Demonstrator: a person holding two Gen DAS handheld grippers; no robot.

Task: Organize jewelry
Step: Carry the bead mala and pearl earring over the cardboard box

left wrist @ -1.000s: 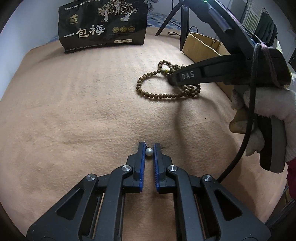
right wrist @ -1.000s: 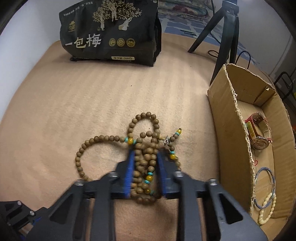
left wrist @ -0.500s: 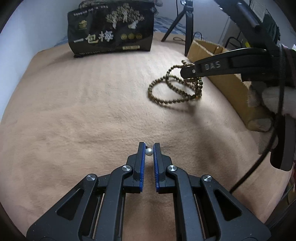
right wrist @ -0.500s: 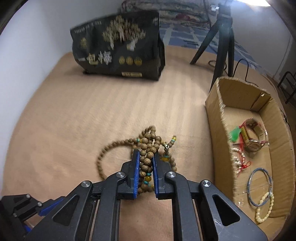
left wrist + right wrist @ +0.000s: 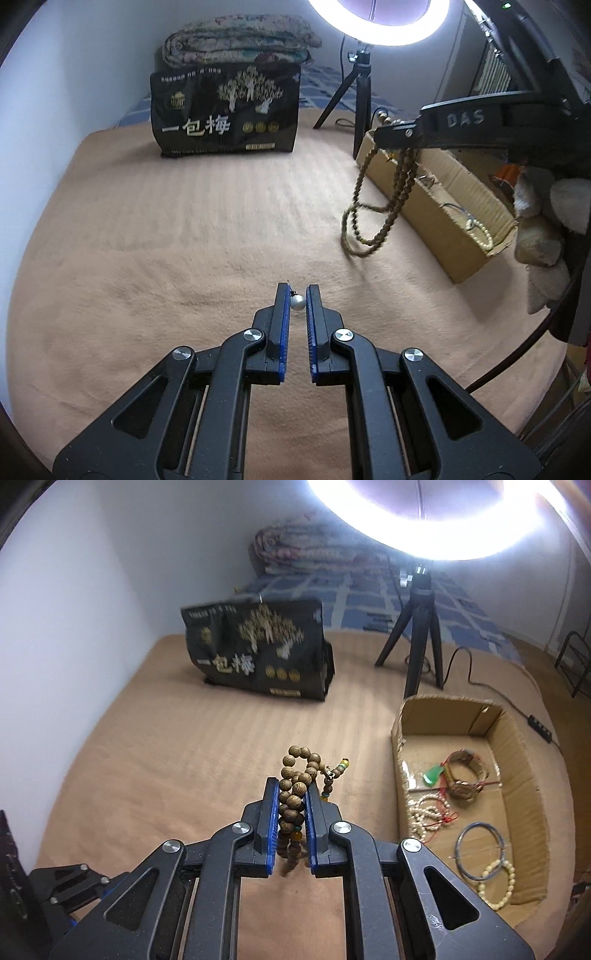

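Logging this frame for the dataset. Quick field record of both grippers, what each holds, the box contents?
left gripper: shut on small pearl bead
right gripper: shut on wooden bead necklace, loops hanging clear of the blanket
cardboard box: open, right of the necklace
box contents: watch, green pendant, blue bangle, pale bead bracelet
background: black bag, tripod

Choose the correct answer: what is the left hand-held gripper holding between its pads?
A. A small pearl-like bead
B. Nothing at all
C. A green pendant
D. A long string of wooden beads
A: in the left wrist view, the left hand-held gripper is shut on a small pearl-like bead near its fingertips; the wooden bead string hangs from the right hand-held gripper.
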